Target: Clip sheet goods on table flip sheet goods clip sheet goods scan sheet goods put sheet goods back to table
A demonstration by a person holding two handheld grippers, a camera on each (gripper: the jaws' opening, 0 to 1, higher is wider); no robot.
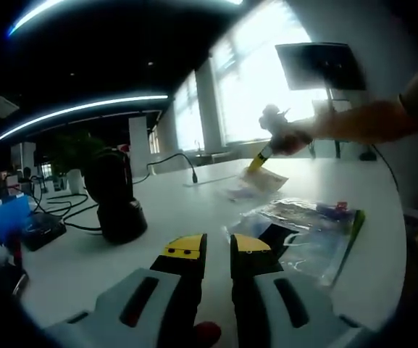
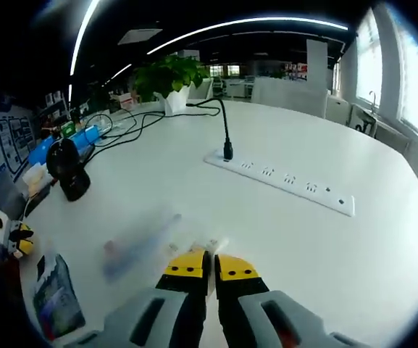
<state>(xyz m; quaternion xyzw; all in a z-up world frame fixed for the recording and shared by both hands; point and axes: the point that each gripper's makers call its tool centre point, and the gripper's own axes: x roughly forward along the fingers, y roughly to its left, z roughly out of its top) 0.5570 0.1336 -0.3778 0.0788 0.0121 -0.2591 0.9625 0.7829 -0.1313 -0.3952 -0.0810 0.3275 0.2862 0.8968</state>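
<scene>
Grippers over a white table [image 2: 353, 138], one pinching a clear packet

The right gripper [image 2: 210, 265] had its jaws pressed together on a blurred sheet packet [image 2: 147, 243], lifted just above the table; the left gripper [image 1: 216, 246] hung slightly spread, empty, beside a second packet [image 1: 306, 228] lying flat near a black scanner [image 1: 114, 196]

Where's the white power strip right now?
In the right gripper view, the long white power strip lies flat on the white table, up and right of the right tongs, with a black cable plugged into its left end.
</scene>
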